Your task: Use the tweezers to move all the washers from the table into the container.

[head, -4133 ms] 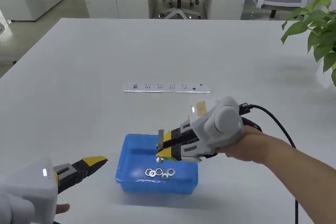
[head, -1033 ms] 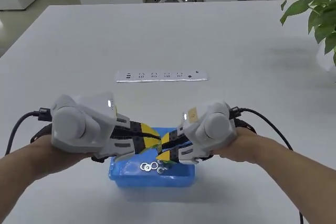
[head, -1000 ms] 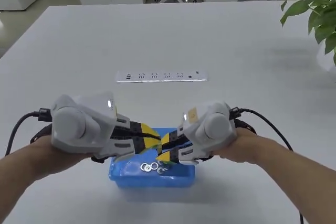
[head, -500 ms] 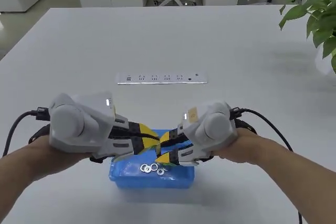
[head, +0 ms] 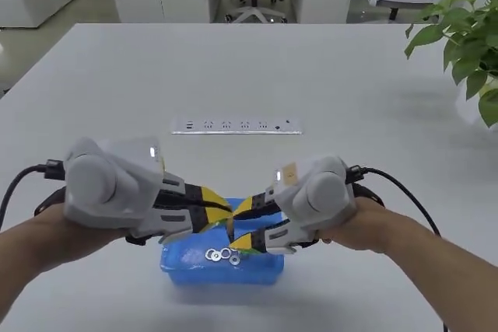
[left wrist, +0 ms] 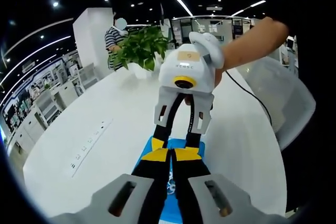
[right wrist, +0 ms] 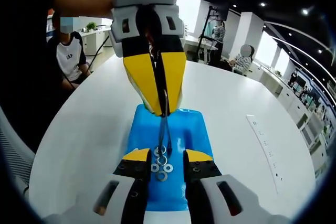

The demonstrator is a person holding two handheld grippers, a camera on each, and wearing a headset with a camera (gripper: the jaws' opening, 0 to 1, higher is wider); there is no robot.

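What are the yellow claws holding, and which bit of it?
The left gripper pinches the tweezers by their upper end; the tips hang over the washers in the blue container. The right gripper is open, holding nothing.

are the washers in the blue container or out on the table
In: the washers lie clustered inside the blue container, on its floor.

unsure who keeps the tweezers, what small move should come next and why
Probably draw the right claw back from the tweezers: the left claw is shut on them, the right's jaws stand open, and the washers lie in the blue container.
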